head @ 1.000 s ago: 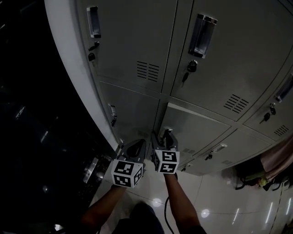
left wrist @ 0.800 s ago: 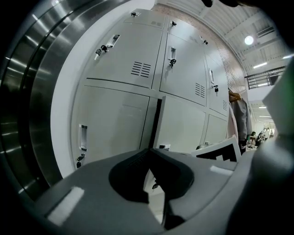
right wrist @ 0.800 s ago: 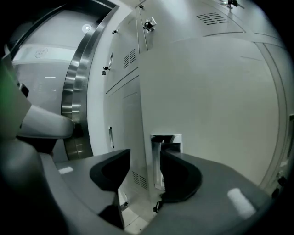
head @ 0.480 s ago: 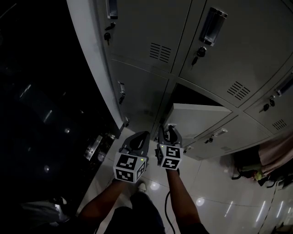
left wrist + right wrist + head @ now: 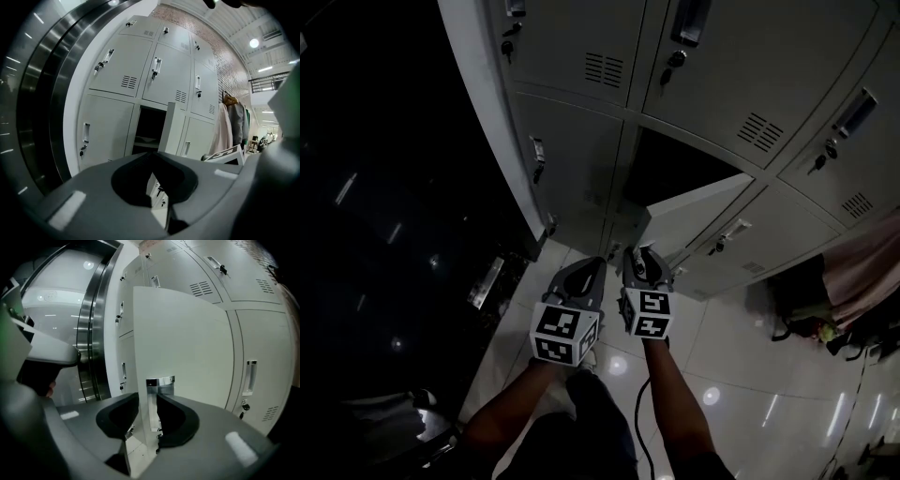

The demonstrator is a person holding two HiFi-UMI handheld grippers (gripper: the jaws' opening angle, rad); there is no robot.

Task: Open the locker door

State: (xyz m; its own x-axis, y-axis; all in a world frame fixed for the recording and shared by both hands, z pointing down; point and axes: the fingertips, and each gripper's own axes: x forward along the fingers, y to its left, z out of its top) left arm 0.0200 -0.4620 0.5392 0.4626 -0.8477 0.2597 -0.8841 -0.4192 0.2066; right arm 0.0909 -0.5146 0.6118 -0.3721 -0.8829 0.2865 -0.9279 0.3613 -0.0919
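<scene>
The grey locker door (image 5: pixel 694 211) in the middle column stands swung out, and the dark compartment (image 5: pixel 675 169) behind it shows. My right gripper (image 5: pixel 643 259) is at the door's free edge. In the right gripper view the door's edge (image 5: pixel 187 343) and its chrome handle (image 5: pixel 159 382) sit between the jaws of the right gripper (image 5: pixel 149 413); the jaws are closing and press on them. My left gripper (image 5: pixel 581 274) hangs beside the right one, apart from the door. In the left gripper view the left gripper (image 5: pixel 152 157) has its jaws together with nothing between them, and the open door (image 5: pixel 169 126) lies ahead.
Closed lockers (image 5: pixel 572 141) with handles and keys surround the open one. A dark steel-framed wall (image 5: pixel 412 187) runs along the left. Coats (image 5: pixel 867 272) hang at the right with bags (image 5: pixel 806 323) on the glossy tiled floor (image 5: pixel 741 375).
The locker door has swung from nearly shut to well open. Both grippers have drawn back from the lockers, the right one staying on the door's edge.
</scene>
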